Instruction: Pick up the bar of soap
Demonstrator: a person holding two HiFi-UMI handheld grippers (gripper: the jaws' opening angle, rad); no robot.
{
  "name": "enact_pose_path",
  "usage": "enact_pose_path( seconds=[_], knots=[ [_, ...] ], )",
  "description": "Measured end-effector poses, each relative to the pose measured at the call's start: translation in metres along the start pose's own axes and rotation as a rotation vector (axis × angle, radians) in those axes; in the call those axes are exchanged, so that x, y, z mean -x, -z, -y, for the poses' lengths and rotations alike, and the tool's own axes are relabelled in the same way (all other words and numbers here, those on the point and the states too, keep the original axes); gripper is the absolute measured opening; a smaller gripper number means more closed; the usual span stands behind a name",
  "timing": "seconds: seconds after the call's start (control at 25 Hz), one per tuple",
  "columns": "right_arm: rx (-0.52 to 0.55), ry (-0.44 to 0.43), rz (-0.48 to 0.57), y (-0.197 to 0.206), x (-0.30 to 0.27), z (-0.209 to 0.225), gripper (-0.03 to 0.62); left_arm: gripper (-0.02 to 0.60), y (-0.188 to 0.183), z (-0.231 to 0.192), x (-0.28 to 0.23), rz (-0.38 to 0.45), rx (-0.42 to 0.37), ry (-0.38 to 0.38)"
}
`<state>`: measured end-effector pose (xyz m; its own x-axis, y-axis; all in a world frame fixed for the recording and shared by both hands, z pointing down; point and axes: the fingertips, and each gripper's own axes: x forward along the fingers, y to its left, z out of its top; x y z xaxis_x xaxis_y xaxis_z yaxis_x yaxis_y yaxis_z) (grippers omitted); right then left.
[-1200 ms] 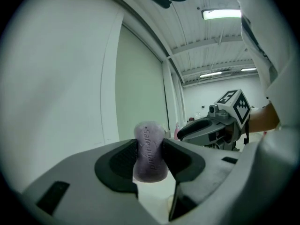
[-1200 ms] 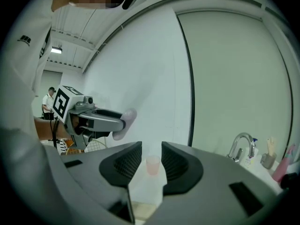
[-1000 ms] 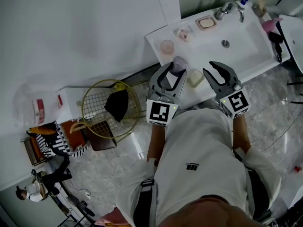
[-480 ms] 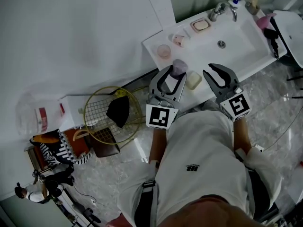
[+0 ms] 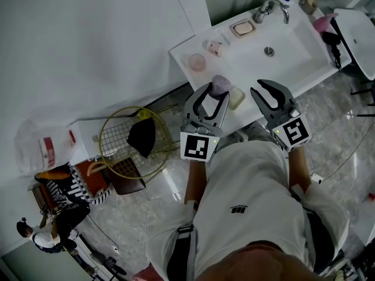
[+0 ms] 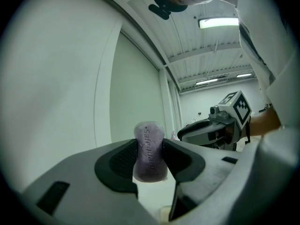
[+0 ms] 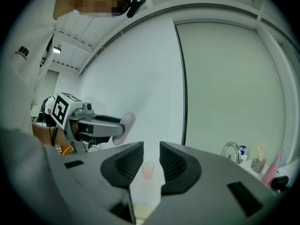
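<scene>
The left gripper [image 6: 150, 159] was clamped on the lilac oval bar of soap [image 6: 149, 142], holding it on end over the front edge of the white bathroom counter [image 5: 252, 69], near a cream-coloured bar [image 5: 237, 97] lying there. The right gripper [image 7: 151, 159] hung alongside, its jaws a narrow gap apart with nothing between them. Farther back the counter carried a pale pink cup [image 5: 197, 61], a pink soap dish [image 5: 241, 28] and a chrome tap [image 5: 266, 9], while a gold wire basket [image 5: 108, 139] holding a dark cloth [image 5: 142, 136] stood on the grey marble floor [image 5: 135, 215] beside the white wall [image 5: 88, 51].
</scene>
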<state>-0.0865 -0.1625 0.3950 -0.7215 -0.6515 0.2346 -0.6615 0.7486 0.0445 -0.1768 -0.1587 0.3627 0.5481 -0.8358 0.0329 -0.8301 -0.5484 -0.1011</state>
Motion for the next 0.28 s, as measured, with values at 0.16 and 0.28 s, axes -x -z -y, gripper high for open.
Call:
enact_pose_path(
  seconds=[0.16, 0.28],
  knots=[
    [0.002, 0.003, -0.001, 0.001, -0.003, 0.002, 0.12, 0.186, 0.008, -0.005, -0.002, -0.007, 0.034, -0.016],
    [0.026, -0.002, 0.064, -0.009, -0.012, 0.001, 0.12, 0.186, 0.014, -0.014, -0.002, -0.006, 0.057, -0.036]
  ],
)
